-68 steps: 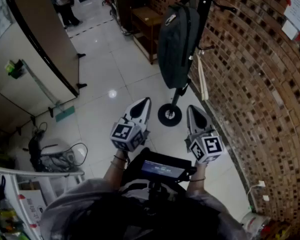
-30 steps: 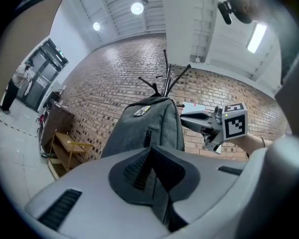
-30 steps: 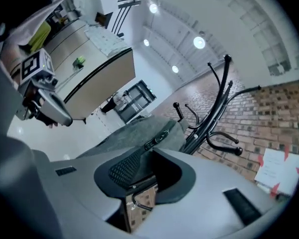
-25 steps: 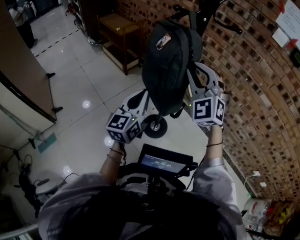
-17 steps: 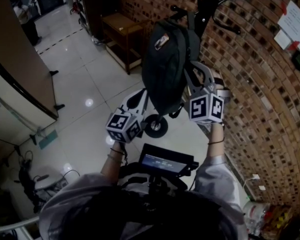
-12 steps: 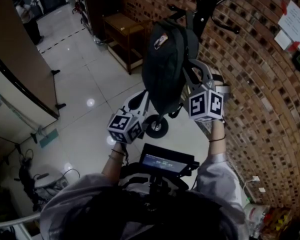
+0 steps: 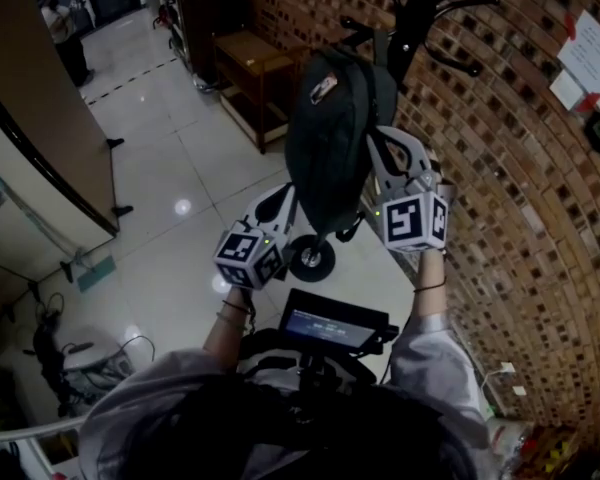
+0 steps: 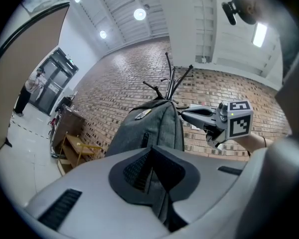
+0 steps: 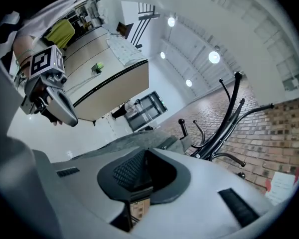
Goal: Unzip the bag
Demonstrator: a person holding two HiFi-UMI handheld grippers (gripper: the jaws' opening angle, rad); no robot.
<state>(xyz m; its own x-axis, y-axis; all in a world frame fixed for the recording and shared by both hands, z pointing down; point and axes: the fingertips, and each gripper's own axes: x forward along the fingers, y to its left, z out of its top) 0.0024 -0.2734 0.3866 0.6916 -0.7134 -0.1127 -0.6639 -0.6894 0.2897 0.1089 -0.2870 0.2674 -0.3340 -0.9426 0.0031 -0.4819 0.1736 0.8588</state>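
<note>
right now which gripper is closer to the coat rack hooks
Right. The right gripper is up against the right side of the bag in the head view, just below the coat rack hooks. The left gripper is lower, at the bag's bottom left edge.

Jaws together on small tan tab [image 9: 135, 209]

Both forearms reach forward from 6 o'clock. The left hand-held gripper [image 7: 282, 201] sits lower and points toward 1 o'clock, its jaws pinched on the grey fabric of the backpack [image 7: 330, 138]. The right hand-held gripper [image 7: 382, 143] is raised higher and points toward 11 o'clock, jaws drawn together.
</note>
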